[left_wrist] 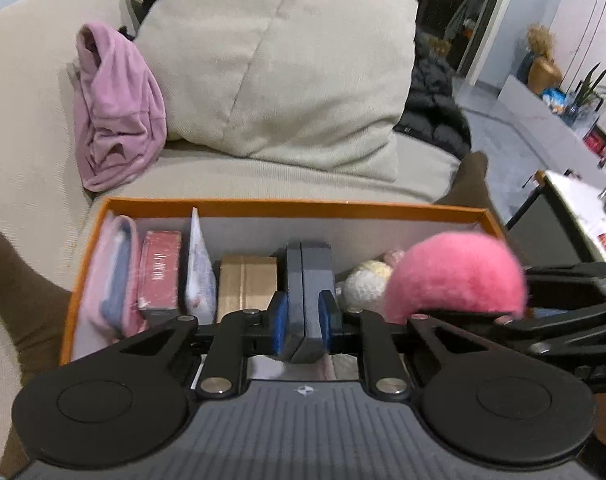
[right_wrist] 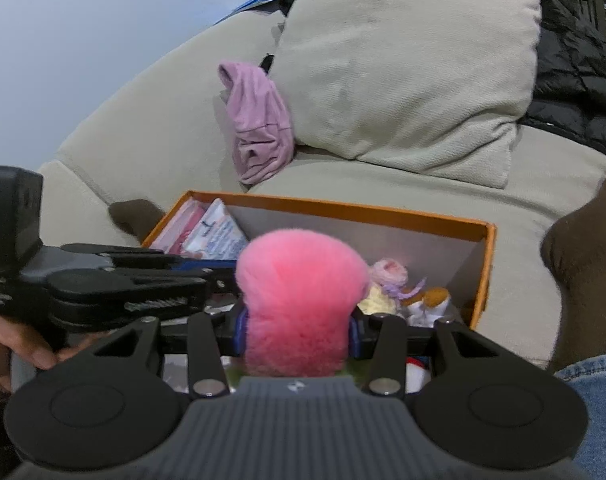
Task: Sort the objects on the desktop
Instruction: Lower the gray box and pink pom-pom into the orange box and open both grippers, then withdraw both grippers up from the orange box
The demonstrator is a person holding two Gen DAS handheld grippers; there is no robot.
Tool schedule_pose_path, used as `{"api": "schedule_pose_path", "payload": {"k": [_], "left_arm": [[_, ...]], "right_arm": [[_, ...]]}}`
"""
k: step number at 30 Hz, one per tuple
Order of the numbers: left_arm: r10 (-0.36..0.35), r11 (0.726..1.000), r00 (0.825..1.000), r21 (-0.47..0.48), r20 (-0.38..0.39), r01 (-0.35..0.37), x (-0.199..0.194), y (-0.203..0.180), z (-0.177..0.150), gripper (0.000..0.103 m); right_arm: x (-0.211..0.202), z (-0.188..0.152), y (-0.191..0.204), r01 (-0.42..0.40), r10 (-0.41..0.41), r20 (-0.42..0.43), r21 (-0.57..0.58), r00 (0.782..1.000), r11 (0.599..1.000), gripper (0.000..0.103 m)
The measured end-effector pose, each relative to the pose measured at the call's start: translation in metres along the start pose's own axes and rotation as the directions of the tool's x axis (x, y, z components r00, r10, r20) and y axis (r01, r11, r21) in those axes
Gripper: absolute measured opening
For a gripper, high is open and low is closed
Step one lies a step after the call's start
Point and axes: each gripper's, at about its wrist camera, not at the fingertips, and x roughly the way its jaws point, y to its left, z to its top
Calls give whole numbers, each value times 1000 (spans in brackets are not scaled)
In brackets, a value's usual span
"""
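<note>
An orange-rimmed box point(left_wrist: 287, 205) lies on a beige sofa. Standing in it are a pink-blue pouch point(left_wrist: 111, 280), a red pack point(left_wrist: 159, 276), a white packet point(left_wrist: 199, 272), a brown carton point(left_wrist: 245, 284) and small knitted toys point(left_wrist: 367, 280). My left gripper point(left_wrist: 305, 316) is over the middle of the box, its blue pads shut on a dark grey flat case point(left_wrist: 309, 272) held upright. My right gripper point(right_wrist: 297, 330) is shut on a fluffy pink ball point(right_wrist: 299, 300) over the box's right part point(right_wrist: 483, 264). The left gripper point(right_wrist: 143, 280) lies just left of the ball.
A big beige cushion point(left_wrist: 287, 72) and a crumpled lilac garment point(left_wrist: 115, 112) lie behind the box. A black jacket point(left_wrist: 435, 100) sits at the right. Brown-clad legs point(right_wrist: 583, 272) flank the box. A hand point(right_wrist: 7, 344) holds the left tool.
</note>
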Motion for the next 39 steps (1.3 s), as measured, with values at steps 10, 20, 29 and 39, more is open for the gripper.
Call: {"api": "schedule_pose_path", "payload": {"k": [10, 20, 29, 39], "left_arm": [[85, 996, 996, -14, 13, -85, -60, 36, -32, 19], [60, 984, 996, -170, 69, -47, -61, 80, -56, 19], [71, 979, 993, -199, 91, -52, -72, 85, -63, 19], [107, 980, 987, -179, 117, -85, -73, 78, -64, 20]], "right_arm": [[45, -11, 45, -55, 40, -169, -84, 985, 995, 47], [100, -1, 77, 47, -78, -235, -137, 969, 990, 51], [80, -3, 71, 34, -56, -172, -125, 983, 992, 50], [97, -6, 76, -41, 29, -297, -34, 954, 999, 23]]}}
